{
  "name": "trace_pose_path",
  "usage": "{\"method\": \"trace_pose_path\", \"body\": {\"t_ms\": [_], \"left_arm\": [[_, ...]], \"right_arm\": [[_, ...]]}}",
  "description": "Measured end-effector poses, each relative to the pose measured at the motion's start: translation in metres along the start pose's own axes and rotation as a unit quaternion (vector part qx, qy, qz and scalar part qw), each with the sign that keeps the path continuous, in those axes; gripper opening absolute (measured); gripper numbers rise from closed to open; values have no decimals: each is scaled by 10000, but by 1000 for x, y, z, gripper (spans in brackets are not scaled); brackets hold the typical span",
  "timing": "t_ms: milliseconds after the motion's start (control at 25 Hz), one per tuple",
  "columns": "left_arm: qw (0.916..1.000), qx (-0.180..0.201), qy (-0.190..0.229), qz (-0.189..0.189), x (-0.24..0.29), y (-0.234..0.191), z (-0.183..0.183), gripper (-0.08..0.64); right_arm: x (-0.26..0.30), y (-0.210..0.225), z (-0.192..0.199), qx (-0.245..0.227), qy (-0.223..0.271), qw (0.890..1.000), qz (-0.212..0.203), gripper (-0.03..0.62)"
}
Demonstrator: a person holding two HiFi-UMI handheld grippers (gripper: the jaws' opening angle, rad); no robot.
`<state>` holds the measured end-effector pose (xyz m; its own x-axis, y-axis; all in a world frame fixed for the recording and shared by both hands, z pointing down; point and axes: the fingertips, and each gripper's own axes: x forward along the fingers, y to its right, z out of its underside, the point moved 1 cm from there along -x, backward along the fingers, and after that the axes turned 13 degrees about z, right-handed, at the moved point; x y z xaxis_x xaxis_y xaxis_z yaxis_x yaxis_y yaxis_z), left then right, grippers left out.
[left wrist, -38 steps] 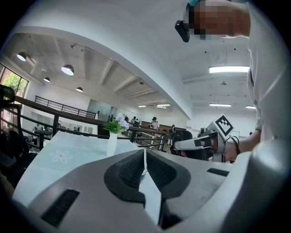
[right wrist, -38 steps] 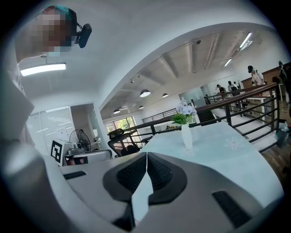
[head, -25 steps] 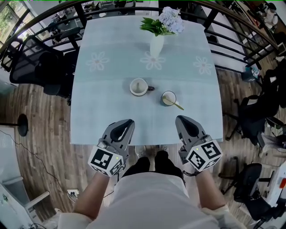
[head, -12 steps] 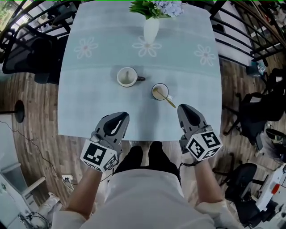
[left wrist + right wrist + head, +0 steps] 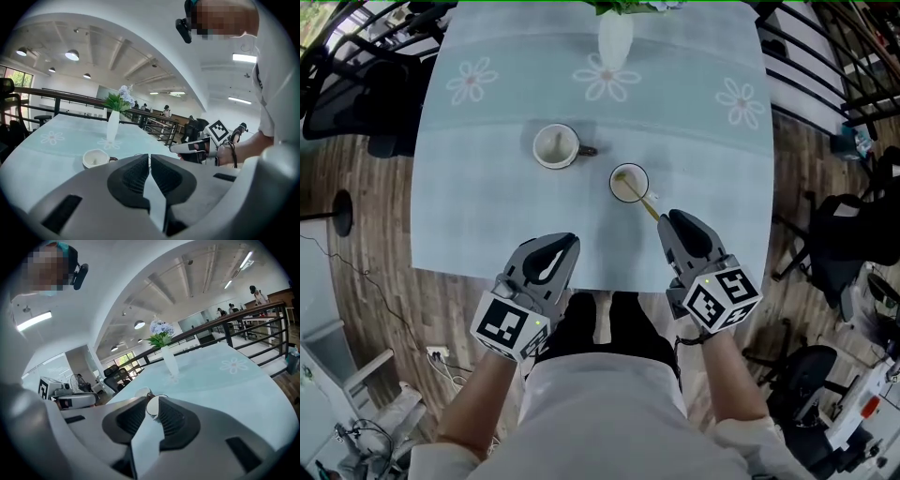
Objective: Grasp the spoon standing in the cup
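A white cup stands on the pale blue tablecloth, and a gold spoon leans out of it toward me on the right. My right gripper sits just short of the spoon's handle end; its jaws are opening and hold nothing. In the right gripper view the cup shows through the narrow gap between the fingers. My left gripper hovers over the table's near edge, shut and empty, with its pads pressed together.
A white mug with a dark handle stands left of the cup. A white vase of flowers is at the far middle. Black railings and office chairs surround the table; wooden floor lies below its near edge.
Both grippers have moved forward over the table's near edge. The right gripper has closed in on the spoon's handle, and its jaws have parted.
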<state>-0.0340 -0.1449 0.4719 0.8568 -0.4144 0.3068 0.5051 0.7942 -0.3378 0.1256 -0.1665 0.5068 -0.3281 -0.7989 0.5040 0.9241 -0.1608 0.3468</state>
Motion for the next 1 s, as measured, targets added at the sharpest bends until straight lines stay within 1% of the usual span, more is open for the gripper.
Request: {"method": "trace_pose_path", "body": {"t_ms": [40, 320, 800, 1000], "left_arm": [[10000, -20, -16, -1, 2, 0, 2, 31], [9998, -200, -60, -61, 6, -2, 16, 31], [9990, -397, -152, -115, -2, -13, 38, 31], [9988, -438, -169, -119, -6, -18, 42, 31]], "right_arm": [[2, 0, 1, 40, -9, 10000, -11, 100], [18, 2, 11, 260, -118, 9996, 52, 144], [42, -2, 36, 799, -349, 9961, 102, 146], [48, 0, 38, 972, -358, 9945, 184, 117]]}}
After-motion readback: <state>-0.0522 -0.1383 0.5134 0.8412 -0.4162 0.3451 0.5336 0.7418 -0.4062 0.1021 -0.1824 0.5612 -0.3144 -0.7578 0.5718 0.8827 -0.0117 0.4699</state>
